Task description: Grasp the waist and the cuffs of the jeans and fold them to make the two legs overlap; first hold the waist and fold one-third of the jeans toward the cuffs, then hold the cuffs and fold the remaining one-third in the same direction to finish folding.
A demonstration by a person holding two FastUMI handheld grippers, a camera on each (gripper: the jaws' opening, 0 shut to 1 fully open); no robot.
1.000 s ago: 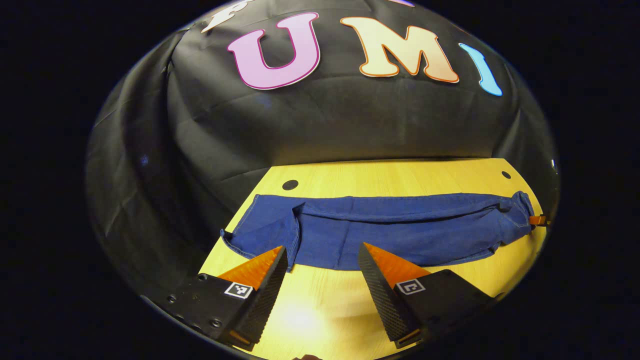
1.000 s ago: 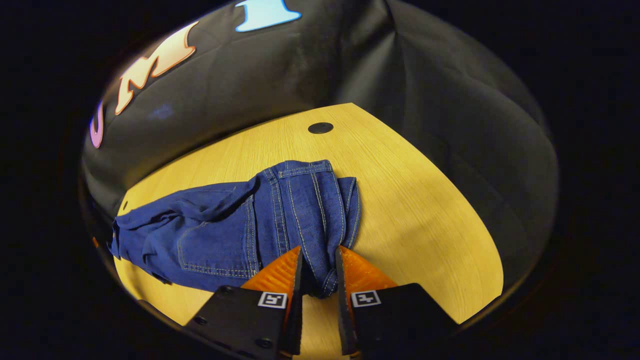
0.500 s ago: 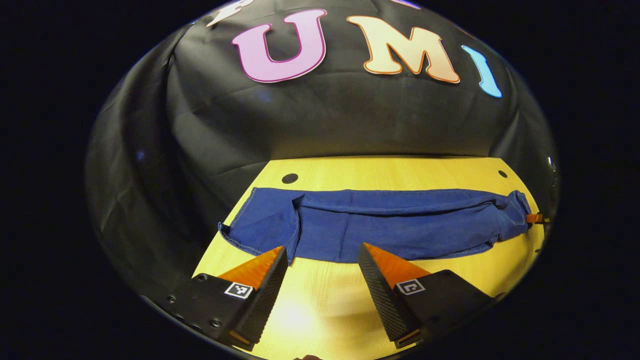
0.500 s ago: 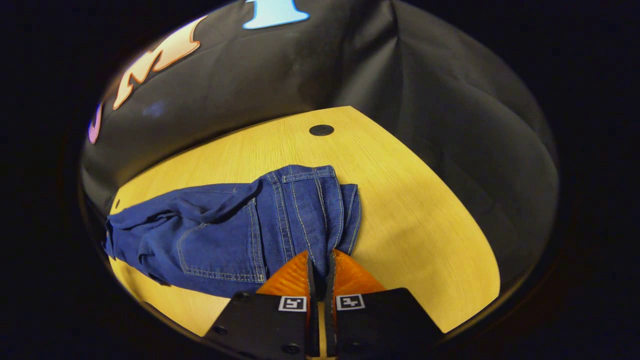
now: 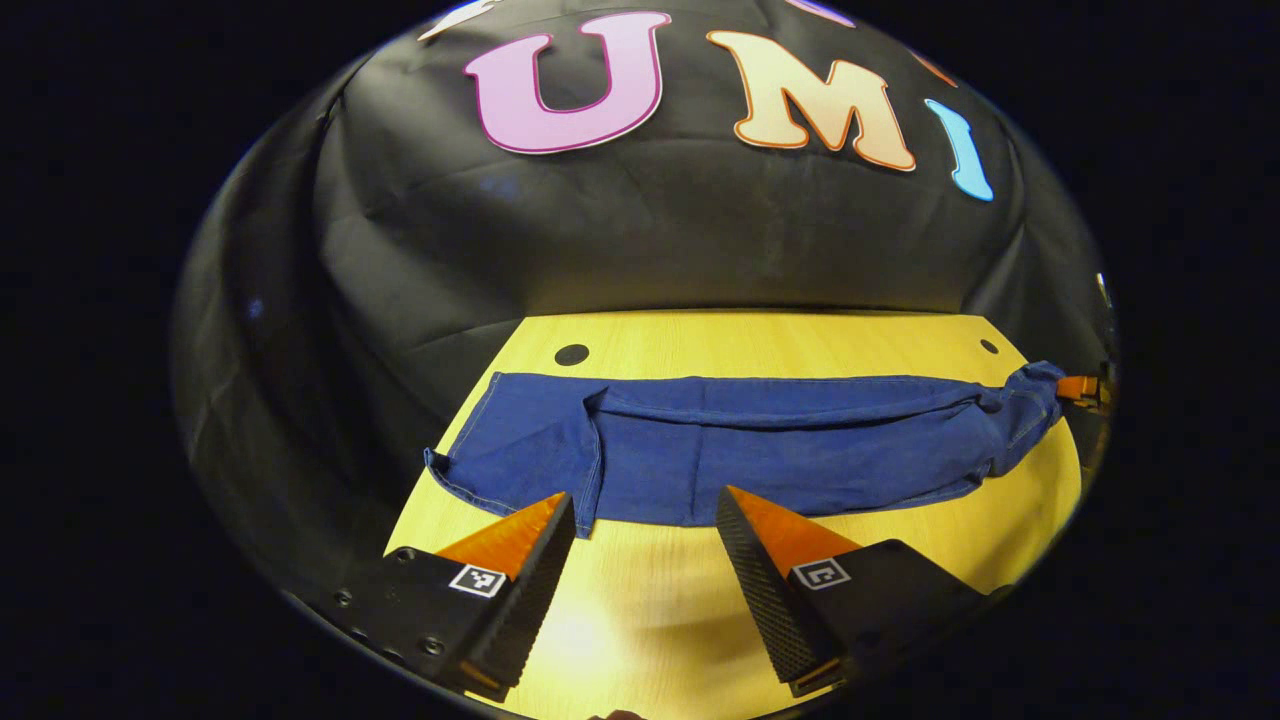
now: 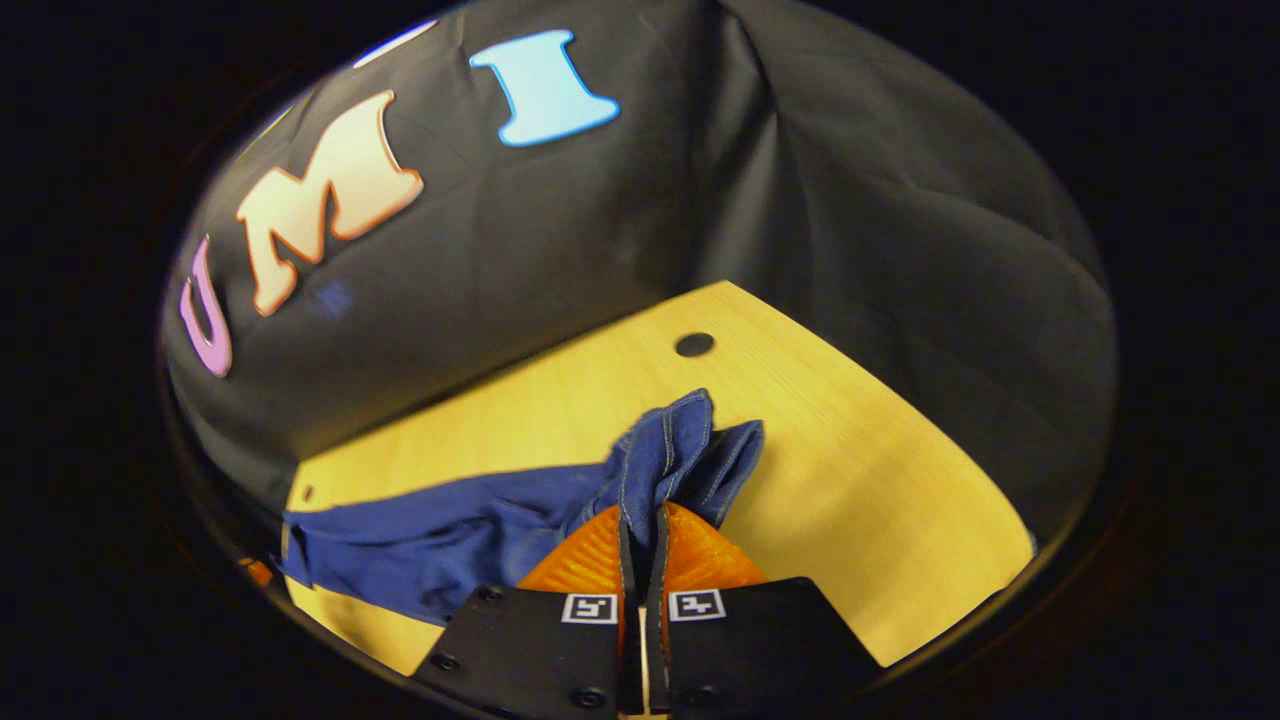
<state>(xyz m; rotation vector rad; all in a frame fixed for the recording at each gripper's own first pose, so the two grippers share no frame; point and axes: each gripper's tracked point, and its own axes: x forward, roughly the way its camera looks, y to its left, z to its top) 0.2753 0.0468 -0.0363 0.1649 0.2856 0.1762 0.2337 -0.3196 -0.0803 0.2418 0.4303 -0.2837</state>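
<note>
The jeans [image 5: 760,450] lie stretched across the counter [image 5: 760,340], their long axis running side to side in your left gripper view, legs already laid one over the other. The cuffs [image 5: 500,440] sit at the left end of that strip, just ahead of your left claw [image 5: 645,520], whose fingers stand apart with nothing between them, hovering over bare counter at the near edge of the denim. The waist [image 6: 670,450] is at the far right end, and your right claw [image 6: 640,540] has its fingers pressed together on it, the band bunched and lifted off the counter [image 6: 880,500]. The right claw [image 5: 1080,388] also shows at that end in the left gripper view. So the first fold seems to be yours on the right: the waist likely travels along the long axis toward the cuffs, with your left claw closest to them.
</note>
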